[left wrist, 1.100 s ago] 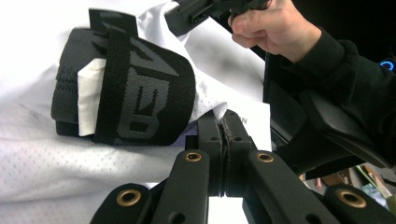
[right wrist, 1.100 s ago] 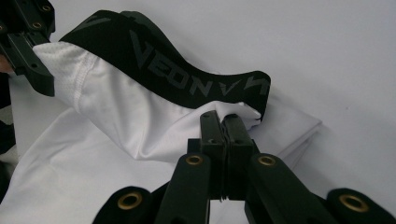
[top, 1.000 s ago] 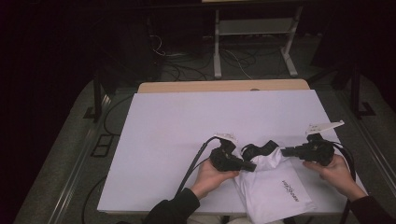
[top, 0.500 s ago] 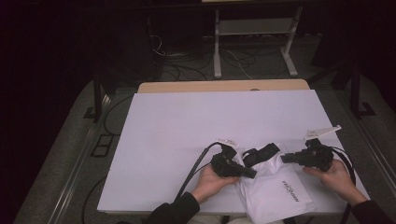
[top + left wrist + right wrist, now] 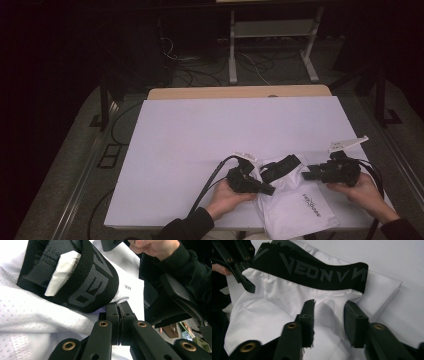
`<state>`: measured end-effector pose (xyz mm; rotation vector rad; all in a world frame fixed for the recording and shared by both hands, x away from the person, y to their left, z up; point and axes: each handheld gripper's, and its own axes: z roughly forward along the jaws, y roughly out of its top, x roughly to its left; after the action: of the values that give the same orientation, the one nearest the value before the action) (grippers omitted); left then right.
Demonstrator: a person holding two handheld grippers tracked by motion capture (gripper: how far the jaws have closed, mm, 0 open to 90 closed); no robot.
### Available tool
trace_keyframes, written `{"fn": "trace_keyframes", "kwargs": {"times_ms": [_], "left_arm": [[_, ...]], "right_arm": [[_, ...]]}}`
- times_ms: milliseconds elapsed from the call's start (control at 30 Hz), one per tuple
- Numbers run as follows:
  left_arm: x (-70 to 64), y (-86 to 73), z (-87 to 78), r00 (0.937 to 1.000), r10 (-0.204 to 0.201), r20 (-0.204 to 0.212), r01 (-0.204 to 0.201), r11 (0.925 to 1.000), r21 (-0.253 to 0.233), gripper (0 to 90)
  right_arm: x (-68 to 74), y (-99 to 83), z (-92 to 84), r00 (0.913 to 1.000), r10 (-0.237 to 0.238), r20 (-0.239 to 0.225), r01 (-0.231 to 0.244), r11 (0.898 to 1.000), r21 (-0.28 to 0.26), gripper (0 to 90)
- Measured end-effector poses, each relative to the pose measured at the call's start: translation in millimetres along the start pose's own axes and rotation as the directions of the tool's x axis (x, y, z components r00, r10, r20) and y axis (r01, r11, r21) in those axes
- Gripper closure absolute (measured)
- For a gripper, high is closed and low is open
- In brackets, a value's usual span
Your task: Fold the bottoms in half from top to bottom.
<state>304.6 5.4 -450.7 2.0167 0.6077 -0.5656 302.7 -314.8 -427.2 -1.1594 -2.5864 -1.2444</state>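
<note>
— Garment's place? White mesh-knit underwear with black lettered elastic waistband (image 5: 280, 169), lying at the near right edge of the white-covered table (image 5: 210, 135), overhanging slightly.

— Grips? Left gripper (image 5: 120, 312) clenched on white fabric beside the waistband. Right gripper (image 5: 329, 315) released, jaws just opened, parted over cloth.

— Room? Bare white surface far and left.

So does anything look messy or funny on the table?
Yes. The white underwear with the black waistband lies rumpled, half on a flat white bag that hangs over the table's near edge. The left gripper pinches the cloth, lifting a fold. The right gripper has just been opening, with nothing pressed between its pads.
</note>
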Motion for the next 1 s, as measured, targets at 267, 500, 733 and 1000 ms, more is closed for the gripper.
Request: {"fn": "trace_keyframes", "kwargs": {"times_ms": [267, 500, 733, 1000], "left_arm": [[0.1, -0.4, 1.9, 1.0, -0.001, -0.004, 0.001, 1.0, 0.005, 87.7], [0.3, -0.3, 2.4, 1.0, 0.002, -0.003, -0.002, 0.9999, 0.011, 87.7], [-0.5, -0.7, 5.0, 0.9994, 0.03, -0.018, -0.029, 0.999, 0.033, 87.6], [-1.7, -0.2, 6.1, 0.9982, 0.052, -0.028, -0.051, 0.9975, 0.05, 87.6]], "right_arm": [[-11.9, 18.7, -2.1, 0.9983, 0.054, 0.021, -0.054, 0.998, -0.026, 43.5], [-25.0, 36.0, 20.1, 0.9964, 0.085, 0.005, -0.085, 0.996, 0.033, 40.8], [-39.8, 44.4, 38.1, 0.9929, 0.117, -0.02, -0.116, 0.991, 0.069, 35.9], [-47.9, 49.2, 49.3, 0.9891, 0.13, -0.068, -0.124, 0.988, 0.089, 45.6]]}}
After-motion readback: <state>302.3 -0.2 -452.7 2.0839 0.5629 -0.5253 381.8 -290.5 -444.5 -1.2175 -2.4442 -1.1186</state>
